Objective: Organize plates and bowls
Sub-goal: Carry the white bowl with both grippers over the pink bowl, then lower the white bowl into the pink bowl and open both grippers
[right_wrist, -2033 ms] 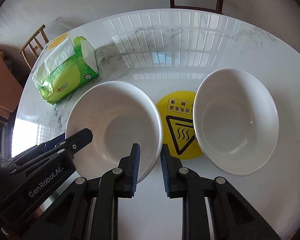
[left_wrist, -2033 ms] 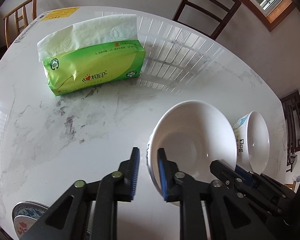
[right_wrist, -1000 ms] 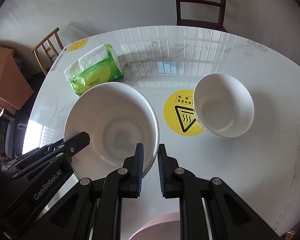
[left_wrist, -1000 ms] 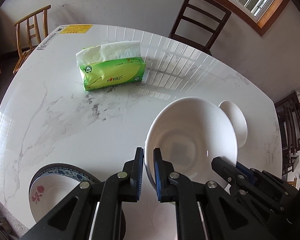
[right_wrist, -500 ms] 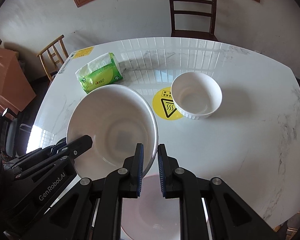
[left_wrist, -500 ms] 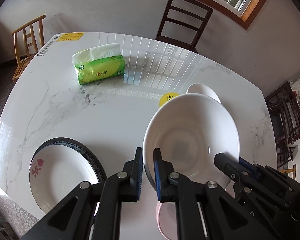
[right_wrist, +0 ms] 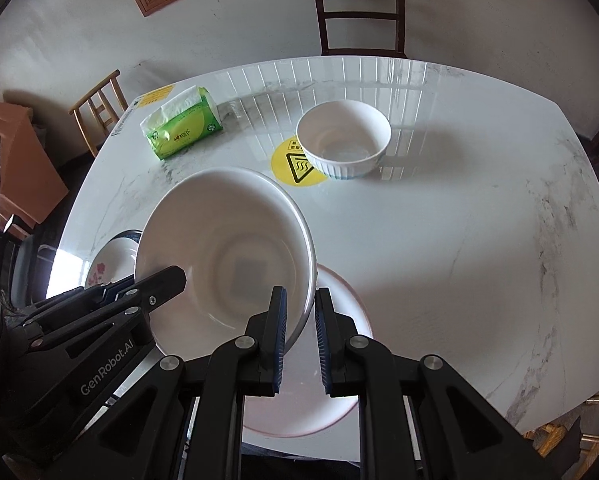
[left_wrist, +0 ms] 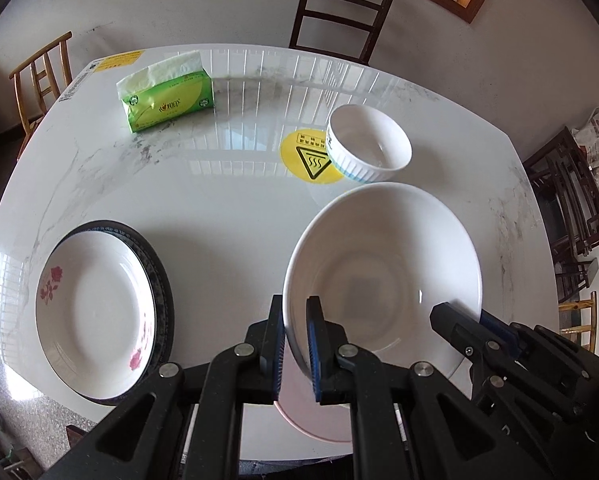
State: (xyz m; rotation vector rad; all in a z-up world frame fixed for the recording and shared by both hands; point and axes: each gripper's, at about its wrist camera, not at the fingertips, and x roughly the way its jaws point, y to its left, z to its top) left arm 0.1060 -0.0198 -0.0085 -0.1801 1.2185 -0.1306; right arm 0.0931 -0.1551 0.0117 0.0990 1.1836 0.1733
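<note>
1. One marble table carries everything, and by my reading you are about midway: the plates are gathered at its near edge, the bowls are not yet together.
2. Two grippers share one load. Your left gripper is clamped on the near-left rim of the large white bowl, and your right gripper has that rim's right side between its narrow-set fingers; whether the outer pad touches is hard to tell. The bowl hangs tilted in the air above the pink-rimmed plate.
3. Three plates show: the pink-rimmed one at the near edge under the bowl, and at the near left the flowered plate resting on a dark-rimmed plate. That pair looks finished.
4. Two bowls show: the large one you hold, and the small ribbed bowl, standing upright past it in the middle of the table, its base overlapping the yellow warning sticker.
5. What is left, I judge: set the large bowl down, perhaps on the pink-rimmed plate, then bring the small bowl to it.
6. One green tissue pack sits at the far left, well apart from the dishes.
</note>
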